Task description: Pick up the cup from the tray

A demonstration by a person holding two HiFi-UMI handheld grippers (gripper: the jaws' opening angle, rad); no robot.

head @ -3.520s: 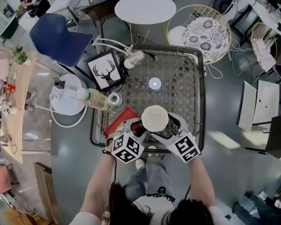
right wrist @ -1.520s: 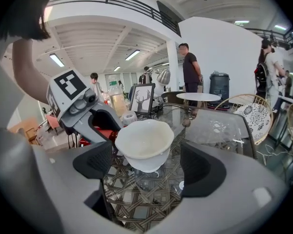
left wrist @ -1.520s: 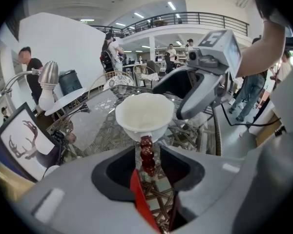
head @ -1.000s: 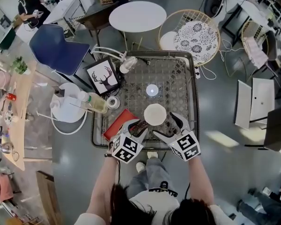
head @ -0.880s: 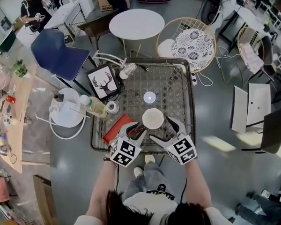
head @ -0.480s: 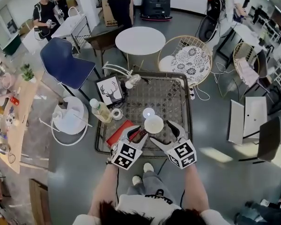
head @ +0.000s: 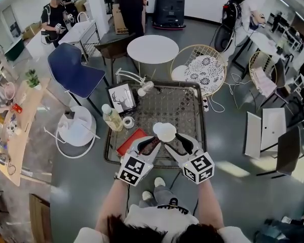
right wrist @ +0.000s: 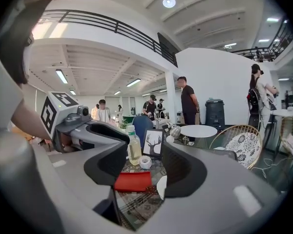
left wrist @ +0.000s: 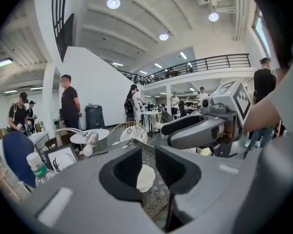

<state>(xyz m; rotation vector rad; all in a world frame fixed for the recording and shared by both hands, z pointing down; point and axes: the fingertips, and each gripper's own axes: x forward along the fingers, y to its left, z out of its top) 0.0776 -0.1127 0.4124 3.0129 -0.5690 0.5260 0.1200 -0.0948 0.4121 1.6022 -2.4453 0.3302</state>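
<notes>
A white cup [head: 165, 131] stands near the front of the wire-mesh tray table [head: 198, 116]. My left gripper [head: 152, 145] is just in front of it to the left, and my right gripper [head: 181, 142] just in front to the right. Neither touches the cup. In the left gripper view the left gripper [left wrist: 147, 167] is open and the cup [left wrist: 145, 178] shows beyond its gap. The right gripper [right wrist: 144, 172] is also open in its own view. Past it lie the cup's edge [right wrist: 161, 187] and a red flat thing [right wrist: 132, 181]. Nothing is held.
On the tray's left side are a red flat thing [head: 133, 138], a tape roll [head: 127, 121], a bottle [head: 111, 118], a deer picture [head: 121, 97] and a lamp [head: 142, 88]. A blue chair [head: 73, 74], a round white table [head: 152, 48] and a wicker chair [head: 201, 69] stand behind. People stand further back.
The head camera has risen and tipped up, so the table looks smaller. The cup, held close between both grippers 3.5 s ago, now stands on the tray. Both grippers have drawn back.
</notes>
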